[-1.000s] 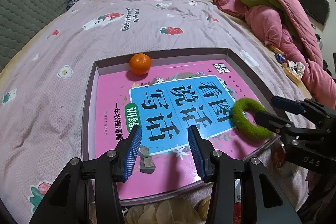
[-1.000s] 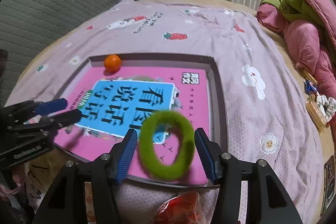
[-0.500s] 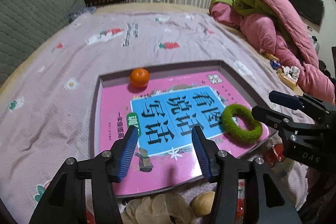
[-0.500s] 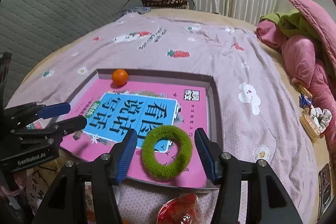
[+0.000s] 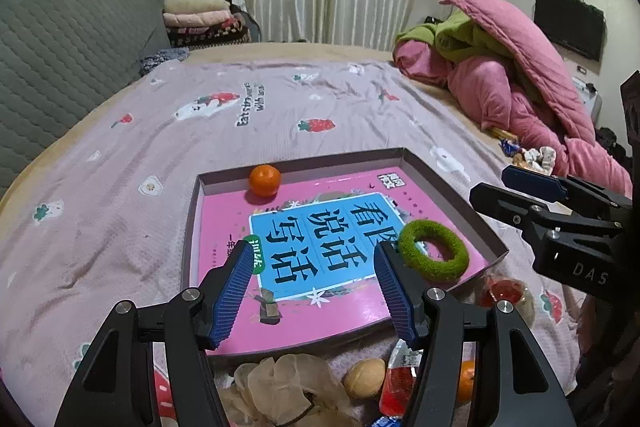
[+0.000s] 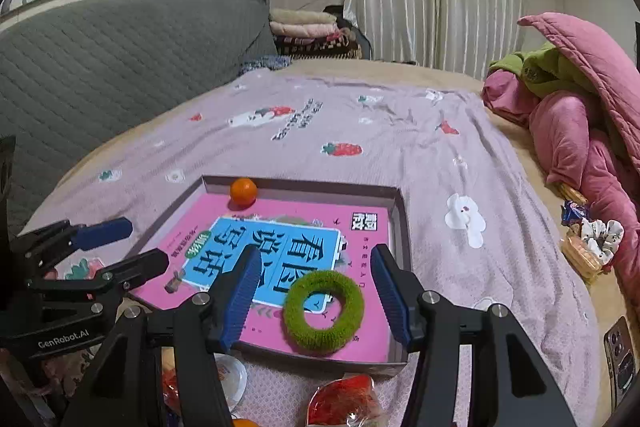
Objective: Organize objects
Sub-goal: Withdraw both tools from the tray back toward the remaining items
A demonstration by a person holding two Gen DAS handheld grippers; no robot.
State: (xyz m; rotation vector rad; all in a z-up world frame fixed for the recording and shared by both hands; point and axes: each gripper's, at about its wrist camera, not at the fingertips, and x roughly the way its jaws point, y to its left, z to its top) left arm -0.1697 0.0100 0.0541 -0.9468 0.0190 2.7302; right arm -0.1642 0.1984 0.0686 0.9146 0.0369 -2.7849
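Both grippers tilt down over the tray [image 5: 452, 183], left gripper [image 5: 312, 291] opening.

Both tools are matte black with blue pads. In the left wrist view the left tongs [image 5: 314, 289] have two angular black fingers, each faced on its inner side with a ribbed blue pad [image 5: 234, 293], and round silver screws [image 5: 191, 294] sit on the black links behind them. The right tongs [image 6: 312, 291] are built the same way in their own view: black linkage arms, ribbed blue pads, silver screw heads. Seen from the side, the right tongs' body carries white letters "DAS" [image 5: 590, 273]. The left tongs' body, seen from the right wrist view, reads "GenRobot.AI" [image 6: 63, 339] in white, with smaller screws along its black arms.
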